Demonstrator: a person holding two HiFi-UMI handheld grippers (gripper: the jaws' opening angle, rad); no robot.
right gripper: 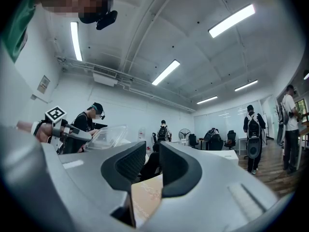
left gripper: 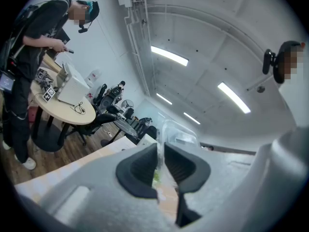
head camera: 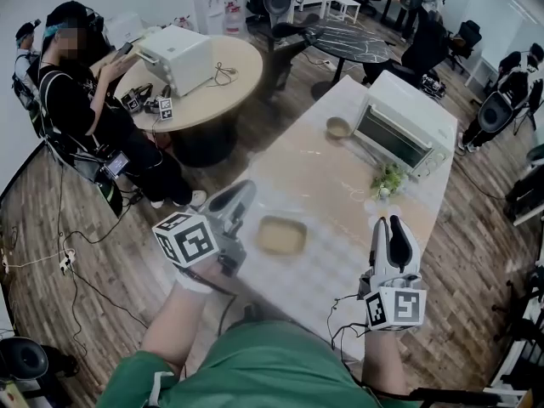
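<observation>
Two grippers at near table edge. Your left gripper clamps clear plastic lid by its rim, jaws closed on it, lid held in air. Your right gripper is empty, jaws slightly apart. Tan-filled container sits on table at 3 o'clock of left gripper, 9 o'clock of right. Toaster oven at your 1 o'clock, small bowl at its 9 o'clock.

From head height we look steeply down on the long pale table. The gripper cameras sit close behind their jaws, tilted up; the right one shares the left gripper with ours.
</observation>
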